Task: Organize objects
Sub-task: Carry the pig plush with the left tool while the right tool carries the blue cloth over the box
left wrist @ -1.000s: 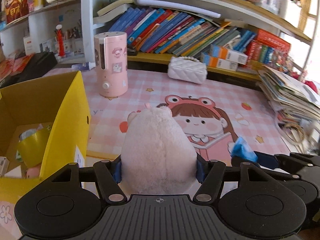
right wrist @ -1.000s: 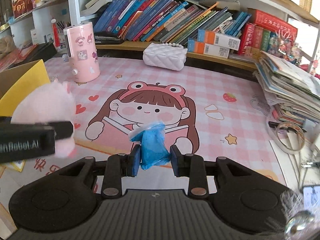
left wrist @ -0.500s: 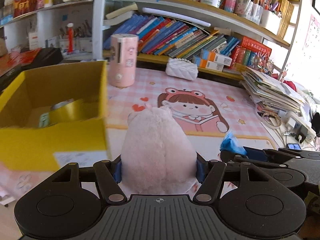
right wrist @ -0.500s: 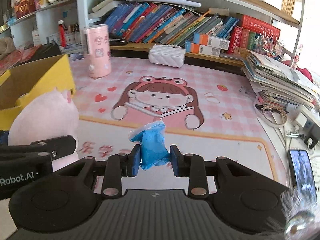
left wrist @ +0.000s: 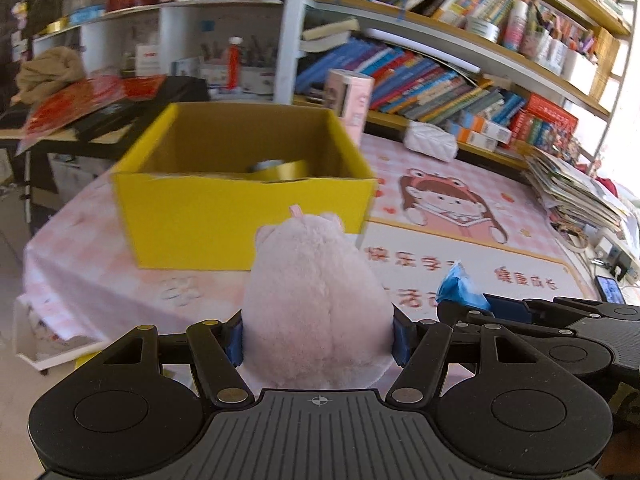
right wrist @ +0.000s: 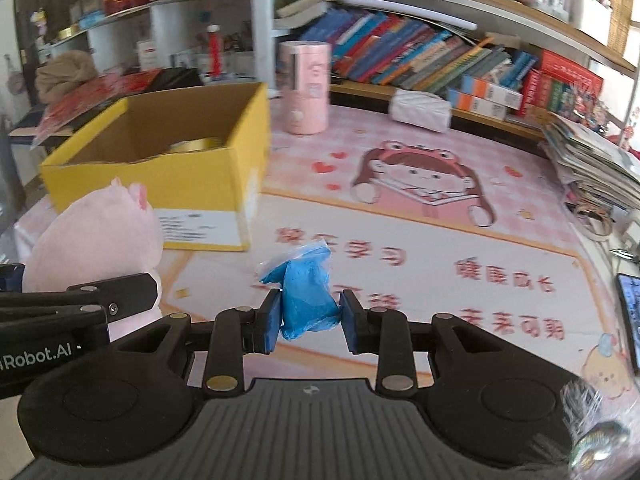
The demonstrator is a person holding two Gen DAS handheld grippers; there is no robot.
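Note:
My left gripper [left wrist: 318, 338] is shut on a pale pink plush toy [left wrist: 314, 304], held above the near table edge, in front of an open yellow cardboard box [left wrist: 248, 216]. The box holds a yellow tape roll [left wrist: 280, 170]. My right gripper [right wrist: 308, 322] is shut on a crumpled blue plastic bag [right wrist: 306, 292], held above the pink mat to the right of the box [right wrist: 168, 192]. The plush also shows at the left of the right wrist view [right wrist: 92, 240], and the bag at the right of the left wrist view [left wrist: 458, 290].
A pink cylindrical appliance [right wrist: 306, 88] stands behind the box. A white quilted purse [right wrist: 418, 110] lies by the bookshelf [left wrist: 440, 80]. Stacked magazines [right wrist: 596, 168] and a phone [right wrist: 630, 312] lie at the right. The table's left edge [left wrist: 36, 276] drops off beside the box.
Both grippers have pulled back and swung left with their loads still held. The yellow box now lies straight ahead of the left gripper instead of at its left.

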